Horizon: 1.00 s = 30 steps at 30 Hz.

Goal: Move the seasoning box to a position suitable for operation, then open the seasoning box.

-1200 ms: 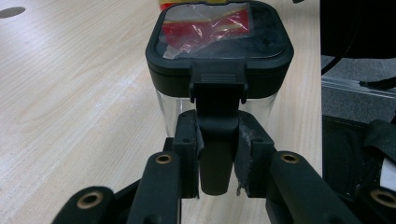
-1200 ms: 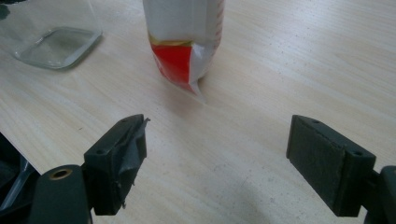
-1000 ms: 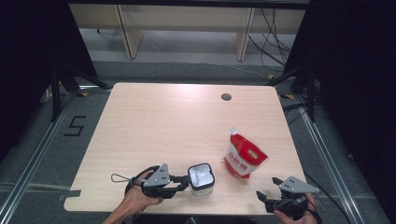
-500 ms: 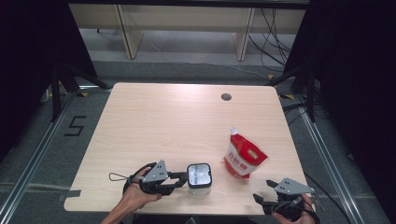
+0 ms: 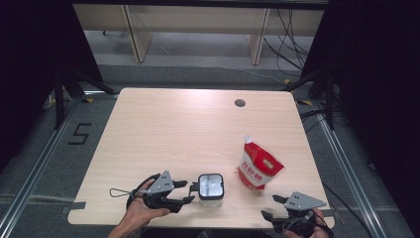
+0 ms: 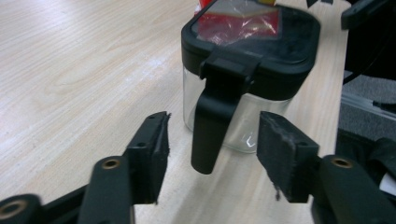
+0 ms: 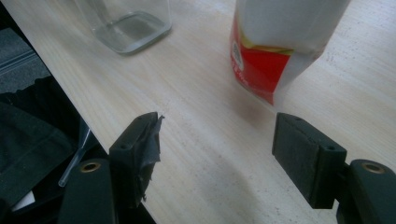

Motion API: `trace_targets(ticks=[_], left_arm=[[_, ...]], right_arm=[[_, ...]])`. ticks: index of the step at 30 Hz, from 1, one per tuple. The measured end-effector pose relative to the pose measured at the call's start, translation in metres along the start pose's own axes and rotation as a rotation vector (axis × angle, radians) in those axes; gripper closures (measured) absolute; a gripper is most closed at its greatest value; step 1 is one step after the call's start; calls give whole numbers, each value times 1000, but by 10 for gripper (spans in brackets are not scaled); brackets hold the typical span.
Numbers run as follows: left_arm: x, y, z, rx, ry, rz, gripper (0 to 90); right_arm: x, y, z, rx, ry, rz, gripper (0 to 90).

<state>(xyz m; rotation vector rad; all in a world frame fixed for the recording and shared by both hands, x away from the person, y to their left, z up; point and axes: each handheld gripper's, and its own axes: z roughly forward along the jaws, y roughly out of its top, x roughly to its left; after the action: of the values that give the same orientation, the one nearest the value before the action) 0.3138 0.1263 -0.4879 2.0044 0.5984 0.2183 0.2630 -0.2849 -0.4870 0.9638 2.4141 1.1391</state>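
1. High view: clear jar (image 5: 210,187) with black lid standing near front edge of tabletop (image 5: 188,129), red-and-white pouch (image 5: 258,167) upright to its right, apart from it.
2. Left gripper (image 5: 184,192) level, just beside jar; jaws just opening, now spread either side of lid's hanging black latch (image 6: 212,126), pads clear of it.
3. Right gripper (image 5: 271,207) at front right tabletop edge, near pouch; jaws just narrowing, spread, nothing between.

A black "5" (image 5: 80,134) is marked on the floor left of the bench (image 5: 173,124); the red pouch's (image 5: 258,168) white lettering is unreadable.
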Motion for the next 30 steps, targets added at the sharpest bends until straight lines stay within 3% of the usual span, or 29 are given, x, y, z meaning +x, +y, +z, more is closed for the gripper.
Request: trace_targets(ticks=[2, 3, 7, 11, 12, 13, 17, 19, 20, 23, 29, 30], left_arm=[[-2, 2, -5, -6, 10, -5, 400], [-2, 2, -5, -6, 10, -5, 397], [-8, 9, -11, -21, 13, -33, 384], [-10, 14, -14, -22, 17, -13, 399], [-13, 18, -16, -37, 23, -34, 410], [-13, 21, -18, -38, 25, -18, 419], [-13, 25, -16, -44, 30, -32, 527], [-11, 25, -15, -48, 25, -13, 608], [-10, 25, -14, -49, 36, -38, 644], [-10, 26, -12, -53, 40, -40, 713], [-14, 31, -8, -46, 57, 7, 818], [-14, 31, -7, -53, 57, -6, 827]], right_arm=[[0, 0, 1, -1, -2, -9, 330], [0, 0, 2, 5, 27, 6, 329], [0, -1, 0, 3, 0, -10, 329], [1, -1, 0, 5, 1, 0, 328], [1, -1, -1, 1, -4, -4, 326], [1, -1, 0, 2, -2, -3, 325], [1, -1, 1, 6, -4, -9, 323], [1, -1, 2, 6, 4, -19, 322], [1, -1, 2, 5, 1, -19, 320], [1, -1, 2, 6, 0, -13, 319], [2, -1, 2, 9, 0, -13, 319], [2, 0, 2, 10, 6, -16, 320]])
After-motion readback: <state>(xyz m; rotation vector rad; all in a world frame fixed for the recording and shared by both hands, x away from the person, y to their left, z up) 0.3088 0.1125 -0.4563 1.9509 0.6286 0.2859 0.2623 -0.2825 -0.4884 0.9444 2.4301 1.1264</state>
